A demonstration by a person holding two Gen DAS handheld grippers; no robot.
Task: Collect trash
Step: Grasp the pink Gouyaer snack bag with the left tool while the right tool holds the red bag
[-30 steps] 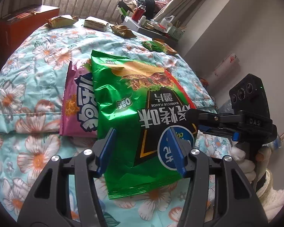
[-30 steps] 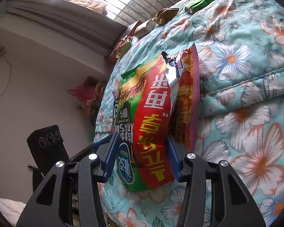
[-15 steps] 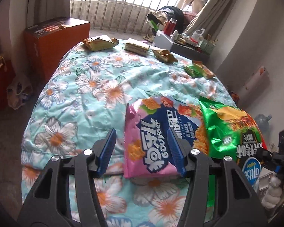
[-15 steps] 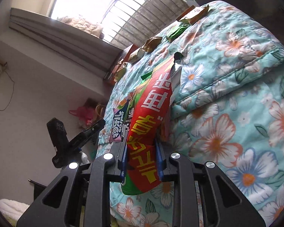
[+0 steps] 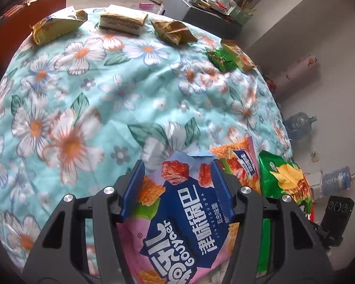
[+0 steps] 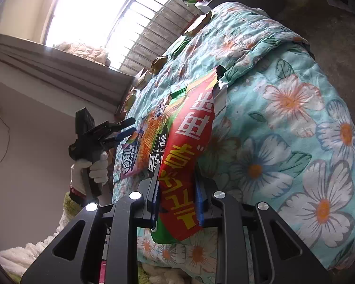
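Note:
A pink and blue snack bag (image 5: 177, 222) lies at the near edge of the flowered quilt (image 5: 94, 108). My left gripper (image 5: 177, 189) is open, its blue pads on either side of the bag's top. It also shows in the right wrist view (image 6: 127, 130), over the pink bag (image 6: 127, 156). My right gripper (image 6: 177, 203) is shut on the red and green chip bag (image 6: 187, 156) and holds it by its lower end. That green bag (image 5: 284, 182) shows right of the pink one in the left wrist view.
Several more wrappers lie at the quilt's far edge: a yellow one (image 5: 54, 26), a tan pack (image 5: 123, 21), a brown one (image 5: 172, 32), a green and orange pair (image 5: 229, 56). A cluttered stand (image 5: 201, 2) and a red cabinet (image 5: 23, 7) lie beyond. Water bottles (image 5: 298, 125) stand on the floor at right.
My left gripper has moved off the green bag and down around the pink bag's top. My right gripper has closed on the chip bag and pulled it aside.

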